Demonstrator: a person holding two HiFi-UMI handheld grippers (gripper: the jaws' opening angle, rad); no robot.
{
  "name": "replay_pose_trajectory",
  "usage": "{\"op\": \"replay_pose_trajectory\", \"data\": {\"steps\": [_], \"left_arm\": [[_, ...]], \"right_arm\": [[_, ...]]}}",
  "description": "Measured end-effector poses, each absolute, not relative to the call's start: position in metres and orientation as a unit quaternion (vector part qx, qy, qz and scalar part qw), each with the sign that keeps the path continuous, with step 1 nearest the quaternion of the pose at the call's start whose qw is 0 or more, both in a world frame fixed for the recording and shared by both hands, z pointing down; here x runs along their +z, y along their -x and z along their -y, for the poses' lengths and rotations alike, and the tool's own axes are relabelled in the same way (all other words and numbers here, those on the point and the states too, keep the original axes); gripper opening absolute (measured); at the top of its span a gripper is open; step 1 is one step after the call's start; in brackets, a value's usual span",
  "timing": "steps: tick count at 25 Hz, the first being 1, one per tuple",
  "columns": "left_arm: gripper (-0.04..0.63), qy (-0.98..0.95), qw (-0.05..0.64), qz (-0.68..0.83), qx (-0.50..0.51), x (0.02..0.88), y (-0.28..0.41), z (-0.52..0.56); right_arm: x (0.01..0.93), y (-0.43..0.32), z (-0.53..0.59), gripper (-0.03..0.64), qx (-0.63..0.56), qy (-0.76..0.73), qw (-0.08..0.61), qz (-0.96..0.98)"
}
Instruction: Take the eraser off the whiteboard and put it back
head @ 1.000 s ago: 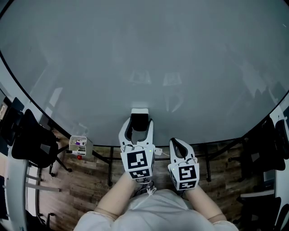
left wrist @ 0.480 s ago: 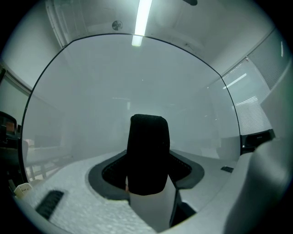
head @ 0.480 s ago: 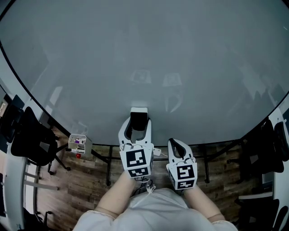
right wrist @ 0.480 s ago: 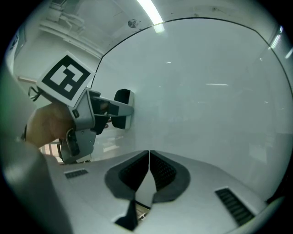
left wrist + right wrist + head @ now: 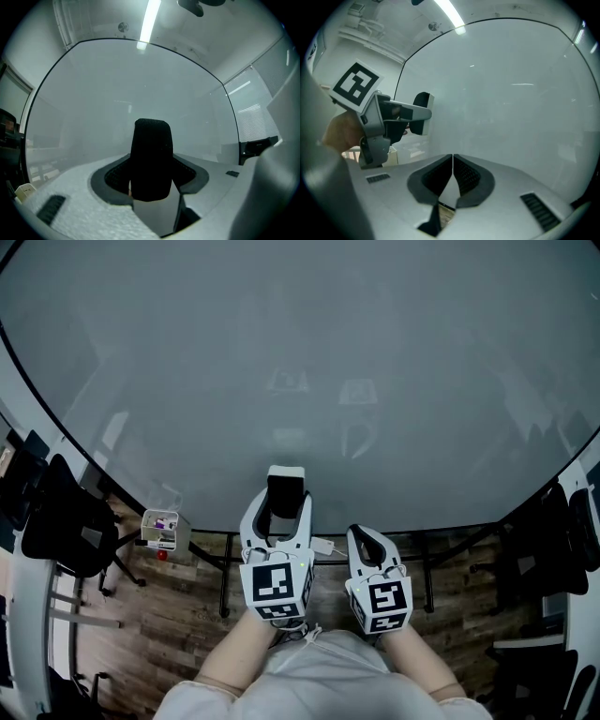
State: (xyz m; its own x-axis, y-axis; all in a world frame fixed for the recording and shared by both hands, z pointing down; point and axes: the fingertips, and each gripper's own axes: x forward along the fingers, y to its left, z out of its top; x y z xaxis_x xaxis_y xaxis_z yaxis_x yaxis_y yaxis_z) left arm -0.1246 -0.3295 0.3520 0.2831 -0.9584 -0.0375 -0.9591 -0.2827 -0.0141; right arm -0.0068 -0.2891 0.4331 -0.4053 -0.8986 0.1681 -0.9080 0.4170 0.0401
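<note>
The black eraser (image 5: 286,495) with a white backing stands between the fingers of my left gripper (image 5: 284,502), right at the whiteboard (image 5: 300,362). In the left gripper view the eraser (image 5: 151,140) fills the gap, and both pads of the left gripper (image 5: 151,180) rest against its sides. The right gripper view shows the eraser (image 5: 422,112) from the side, close to the whiteboard (image 5: 511,93); whether it touches I cannot tell. Beside the left one, my right gripper (image 5: 362,536) is shut and empty, and its pads meet in its own view (image 5: 453,161).
A small white box (image 5: 161,530) with markers sits low at the left by the board's stand. Black office chairs stand at the left (image 5: 56,521) and right (image 5: 562,540) edges. Below the board are the stand's legs (image 5: 225,577) and wooden floor (image 5: 169,634).
The left gripper's fingers have drawn in against the eraser's sides. Both hands have stayed nearly where they were.
</note>
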Motion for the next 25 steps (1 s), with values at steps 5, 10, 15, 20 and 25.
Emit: {"op": "replay_pose_trajectory", "data": {"steps": [5,10,15,20,25], "left_arm": [[0.252,0.811,0.001,-0.585,-0.007,0.375,0.127,0.306],[0.252,0.811,-0.014,-0.585,-0.029,0.399,0.132,0.293],[0.252,0.81,-0.033,-0.585,-0.037,0.415,0.136,0.286],[0.252,0.817,-0.026,-0.575,-0.048,0.423,0.131,0.278],[0.252,0.816,-0.035,-0.575,-0.035,0.417,0.131,0.278]], "right_arm": [[0.434,0.008,0.281,0.029,0.032,-0.541,0.078,0.837],[0.431,0.008,0.275,0.029,0.028,-0.551,0.061,0.832],[0.429,0.015,0.269,0.029,0.025,-0.55,0.055,0.833],[0.431,0.018,0.264,0.029,0.027,-0.551,0.056,0.832],[0.429,0.021,0.263,0.029,0.026,-0.548,0.055,0.834]]}}
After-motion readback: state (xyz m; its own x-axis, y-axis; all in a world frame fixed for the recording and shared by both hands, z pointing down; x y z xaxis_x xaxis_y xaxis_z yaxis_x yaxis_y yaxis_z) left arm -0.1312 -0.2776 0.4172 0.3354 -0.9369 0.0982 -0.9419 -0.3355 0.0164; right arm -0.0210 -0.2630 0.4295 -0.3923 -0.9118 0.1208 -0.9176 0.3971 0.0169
